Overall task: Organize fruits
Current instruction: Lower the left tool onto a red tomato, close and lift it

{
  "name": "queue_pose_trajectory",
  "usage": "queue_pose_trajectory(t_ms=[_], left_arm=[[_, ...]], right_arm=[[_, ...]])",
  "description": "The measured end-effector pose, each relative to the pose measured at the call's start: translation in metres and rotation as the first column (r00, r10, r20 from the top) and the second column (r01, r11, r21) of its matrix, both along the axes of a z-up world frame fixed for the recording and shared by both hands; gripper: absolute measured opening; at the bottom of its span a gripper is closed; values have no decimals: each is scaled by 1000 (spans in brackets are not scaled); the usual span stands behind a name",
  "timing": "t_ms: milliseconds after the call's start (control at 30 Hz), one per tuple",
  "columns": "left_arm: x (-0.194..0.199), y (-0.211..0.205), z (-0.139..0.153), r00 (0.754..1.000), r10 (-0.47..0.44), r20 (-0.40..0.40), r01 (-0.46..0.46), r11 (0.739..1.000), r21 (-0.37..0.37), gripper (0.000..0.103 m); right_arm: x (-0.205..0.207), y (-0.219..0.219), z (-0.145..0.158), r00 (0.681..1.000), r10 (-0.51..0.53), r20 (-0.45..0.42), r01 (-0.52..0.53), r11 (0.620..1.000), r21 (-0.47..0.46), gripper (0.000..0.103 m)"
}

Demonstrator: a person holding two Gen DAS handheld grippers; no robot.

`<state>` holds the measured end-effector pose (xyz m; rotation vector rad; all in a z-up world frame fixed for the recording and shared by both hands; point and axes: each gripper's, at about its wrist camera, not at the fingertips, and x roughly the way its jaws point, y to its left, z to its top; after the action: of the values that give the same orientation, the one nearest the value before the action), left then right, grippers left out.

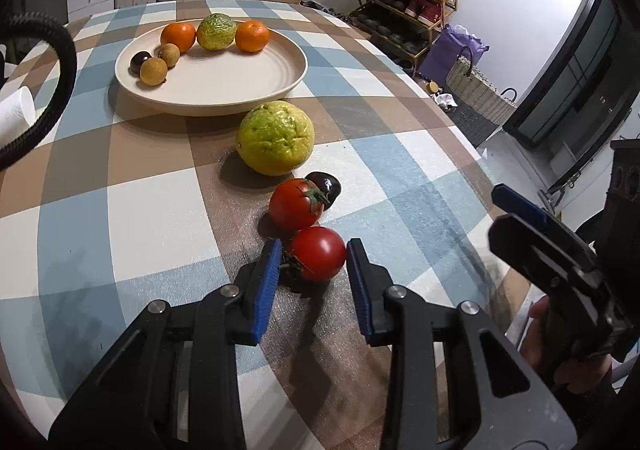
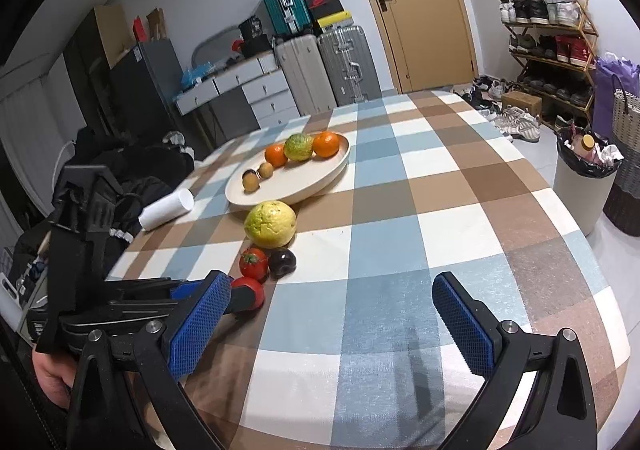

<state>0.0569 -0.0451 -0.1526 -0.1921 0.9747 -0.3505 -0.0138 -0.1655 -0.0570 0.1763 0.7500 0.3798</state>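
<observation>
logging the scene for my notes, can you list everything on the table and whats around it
plate: 1, cream, far part of the checked table
oranges: 2, orange, on plate
guavas: 2, yellow-green, one on plate between the oranges, one on table by plate
longans: 2, tan, on plate
plums: 2, dark, one on plate, one behind the tomatoes
tomatoes: 2, red, on table
roll: 1, white, lying left of plate
shoe rack: 1, wooden, by wall
left gripper: fingers blue, open around near tomato
right gripper: fingers blue, open, holding nothing
</observation>
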Motion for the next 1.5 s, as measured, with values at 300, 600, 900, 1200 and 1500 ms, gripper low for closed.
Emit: queue_pose_trajectory(t_ms=[300, 600, 900, 1200, 1500], left_arm=[[-8, 21, 4, 1000, 15, 8, -14, 999, -48, 25], [-16, 48, 6, 1000, 30, 8, -29, 994, -108, 24], [-6, 34, -3, 1000, -22, -4, 21, 989, -147, 26], [5, 7, -11, 998, -67, -3, 66, 993, -99, 34], [8, 4, -11, 997, -75, -17, 74, 995, -69, 25]], right_arm=[[21, 26, -9, 994, 84, -74, -83, 996, 18, 103], [38, 61, -21, 983, 143, -113, -140, 990, 31, 102], [35, 41, -10, 996, 52, -69, -49, 998, 36, 102], [28, 20, -6, 998, 0, -60, 2, 999, 43, 102], [27, 21, -8, 997, 15, -70, -11, 999, 52, 102]])
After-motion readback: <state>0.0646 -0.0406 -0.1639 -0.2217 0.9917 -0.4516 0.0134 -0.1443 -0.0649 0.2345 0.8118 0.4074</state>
